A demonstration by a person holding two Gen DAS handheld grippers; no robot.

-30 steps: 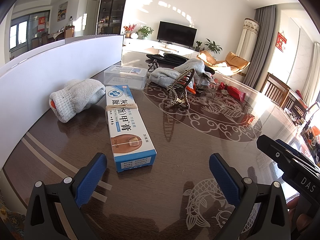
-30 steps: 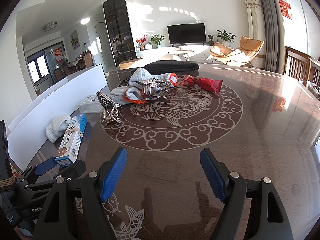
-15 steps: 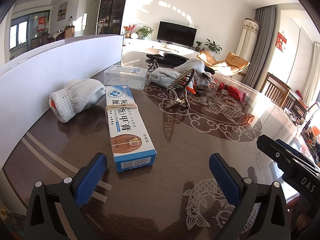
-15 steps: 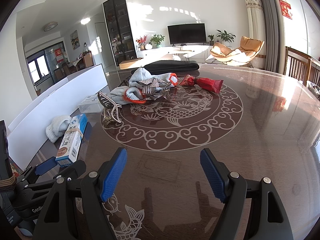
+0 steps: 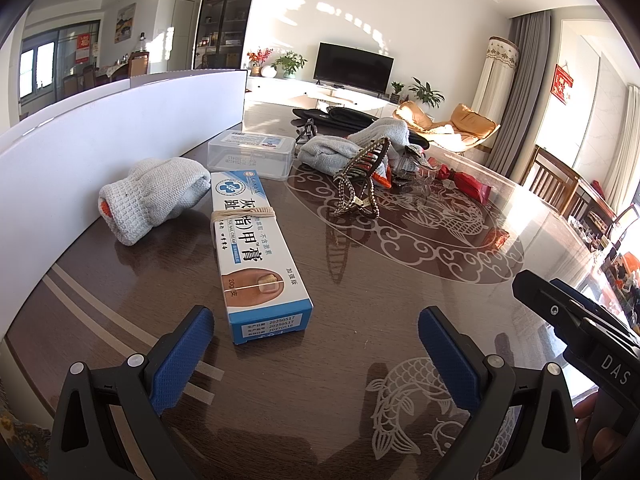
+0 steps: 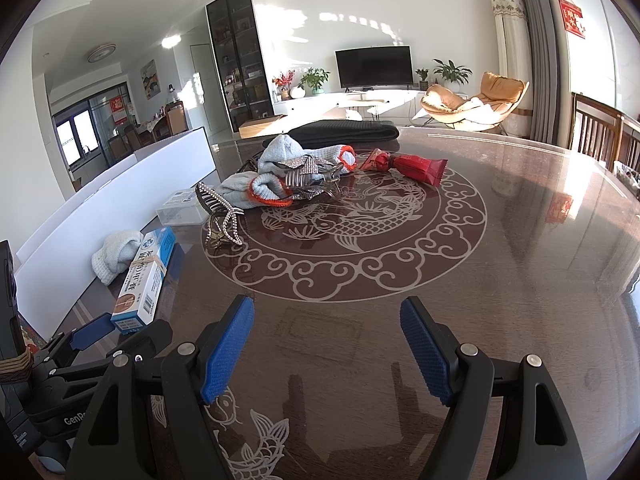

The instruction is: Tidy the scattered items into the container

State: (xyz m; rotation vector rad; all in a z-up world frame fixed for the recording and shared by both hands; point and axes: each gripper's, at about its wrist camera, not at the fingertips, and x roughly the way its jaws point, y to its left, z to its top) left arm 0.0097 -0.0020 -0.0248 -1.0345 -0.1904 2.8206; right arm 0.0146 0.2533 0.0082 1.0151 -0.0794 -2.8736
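My left gripper is open and empty, just short of a blue-and-white cream box lying on the dark table. A rolled grey glove lies left of the box, beside the white container wall. A clear plastic case sits behind the box. A rhinestone hair claw stands to the right. My right gripper is open and empty above bare table. Ahead of it lie the hair claw, a pile of grey gloves with orange cuffs and a red packet.
The white container wall runs along the table's left side. A black folded cloth lies at the far edge. The left gripper's body shows at lower left in the right wrist view. Wooden chairs stand at the right.
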